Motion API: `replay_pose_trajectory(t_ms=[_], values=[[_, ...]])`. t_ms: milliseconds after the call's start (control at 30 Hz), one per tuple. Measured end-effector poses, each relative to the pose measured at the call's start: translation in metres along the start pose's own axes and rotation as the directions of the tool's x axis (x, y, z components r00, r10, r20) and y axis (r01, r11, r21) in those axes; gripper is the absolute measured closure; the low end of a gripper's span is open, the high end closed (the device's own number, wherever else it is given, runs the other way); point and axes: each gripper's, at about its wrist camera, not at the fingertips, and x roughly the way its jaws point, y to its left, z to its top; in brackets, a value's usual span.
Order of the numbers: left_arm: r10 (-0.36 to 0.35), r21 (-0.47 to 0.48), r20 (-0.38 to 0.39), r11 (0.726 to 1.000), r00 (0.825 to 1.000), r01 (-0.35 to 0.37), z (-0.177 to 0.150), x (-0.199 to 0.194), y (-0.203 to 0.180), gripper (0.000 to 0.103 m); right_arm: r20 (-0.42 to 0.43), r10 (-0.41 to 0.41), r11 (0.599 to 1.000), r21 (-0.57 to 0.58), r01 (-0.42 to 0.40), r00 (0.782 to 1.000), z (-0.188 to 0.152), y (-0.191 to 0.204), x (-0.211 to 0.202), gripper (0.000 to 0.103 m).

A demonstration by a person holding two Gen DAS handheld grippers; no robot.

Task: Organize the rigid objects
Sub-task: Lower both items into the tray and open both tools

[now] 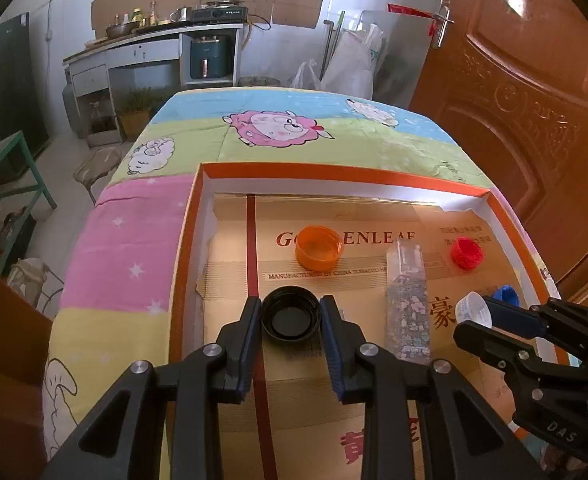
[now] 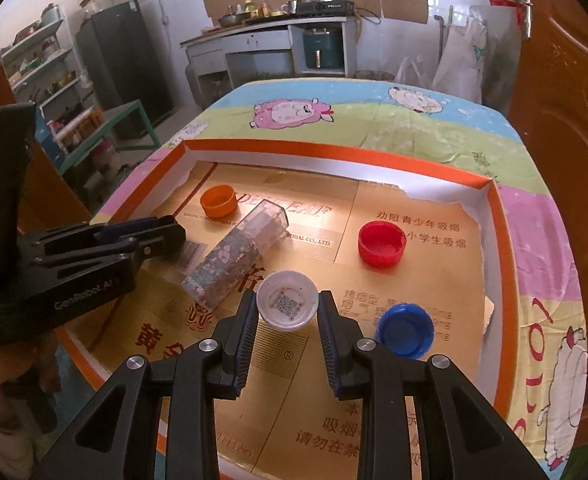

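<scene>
Left wrist view: the left gripper [image 1: 291, 317] has its fingers clamped on a black cap [image 1: 291, 316], hollow side up, near the left wall of the orange-rimmed tray [image 1: 334, 173]. An orange cap [image 1: 319, 248] lies toward the far wall; a patterned bottle [image 1: 407, 301] lies on its side right of centre; a red cap [image 1: 467, 253] sits near the right wall.

Right wrist view: the right gripper [image 2: 288, 311] is clamped on a white cap [image 2: 287, 305] (a printed code shows inside). A blue cap [image 2: 405, 330] lies toward the tray's right wall, just beside the gripper.
</scene>
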Motion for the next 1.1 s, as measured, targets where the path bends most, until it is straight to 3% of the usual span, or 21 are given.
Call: replay_pose_trajectory(t_ms=[700,867,1100], values=[[0.01,0.013,0.006,1.0,1.0,-0.011,0.0,0.003,0.0,0.073,-0.008,-0.036,0.999,-0.03,0.036,0.999,0.001,0.004,0.01,0.072],[-0.004,0.004,0.008,1.0,1.0,0.004,-0.001,0.002,0.001,0.071,-0.001,-0.04,0.999,-0.035,0.04,0.999,0.0,0.004,0.007,0.061],[-0.008,0.004,0.058,1.0,0.998,0.008,0.001,-0.016,-0.001,0.063,0.021,-0.041,0.999,-0.036,0.041,0.999,0.0,0.005,-0.003,0.06]])
